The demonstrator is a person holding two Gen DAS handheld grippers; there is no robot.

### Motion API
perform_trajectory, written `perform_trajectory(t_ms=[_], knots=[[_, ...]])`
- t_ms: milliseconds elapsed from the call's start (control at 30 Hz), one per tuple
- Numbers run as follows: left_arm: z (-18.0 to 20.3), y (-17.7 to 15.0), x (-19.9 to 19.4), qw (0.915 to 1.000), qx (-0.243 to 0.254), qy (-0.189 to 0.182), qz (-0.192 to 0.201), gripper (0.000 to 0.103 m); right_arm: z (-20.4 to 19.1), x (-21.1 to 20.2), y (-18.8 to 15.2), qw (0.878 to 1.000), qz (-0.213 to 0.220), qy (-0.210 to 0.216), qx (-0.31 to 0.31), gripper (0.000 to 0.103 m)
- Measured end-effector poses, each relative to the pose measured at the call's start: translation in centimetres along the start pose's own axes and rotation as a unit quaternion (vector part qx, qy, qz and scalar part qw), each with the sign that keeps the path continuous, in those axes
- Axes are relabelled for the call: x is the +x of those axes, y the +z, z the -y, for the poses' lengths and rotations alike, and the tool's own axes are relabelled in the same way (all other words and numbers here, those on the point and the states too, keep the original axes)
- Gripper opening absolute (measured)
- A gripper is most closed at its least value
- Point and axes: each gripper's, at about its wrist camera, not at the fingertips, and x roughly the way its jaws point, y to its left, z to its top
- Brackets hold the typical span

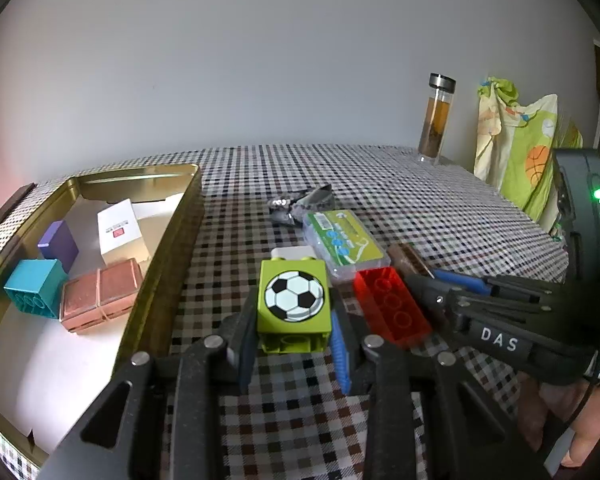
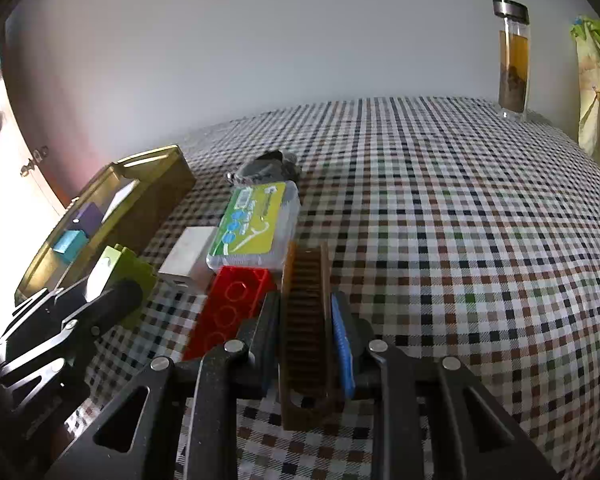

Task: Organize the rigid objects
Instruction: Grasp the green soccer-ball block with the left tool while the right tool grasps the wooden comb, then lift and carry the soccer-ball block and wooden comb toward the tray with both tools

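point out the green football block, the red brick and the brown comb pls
green football block [image 1: 294, 297], left wrist view, on the printed ball face
red brick [image 1: 392, 306], left wrist view, on the studded top
brown comb [image 2: 306, 320], right wrist view, on the row of teeth

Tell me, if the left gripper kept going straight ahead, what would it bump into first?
The left gripper is shut on the green soccer-ball block, so that block leads. Straight ahead, it would probably hit the small white block right behind it, though the gap is hard to judge.
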Motion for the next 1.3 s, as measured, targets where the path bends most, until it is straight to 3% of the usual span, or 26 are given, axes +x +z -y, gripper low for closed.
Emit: perform_trajectory(t_ms=[633, 1300], knots=[[-0.1, -0.1, -1.8, 0.9986, -0.005, 0.003, 0.052, 0.031, -0.4, -3.5, -0.4, 0.994, 0.107, 0.023, -0.005, 0.028], [0.1, -0.4, -3.2, 0.9954, -0.002, 0.009, 0.095, 0.031, -0.7, -4.8, -0.9, 0.988, 0.152, 0.029, -0.011, 0.028]])
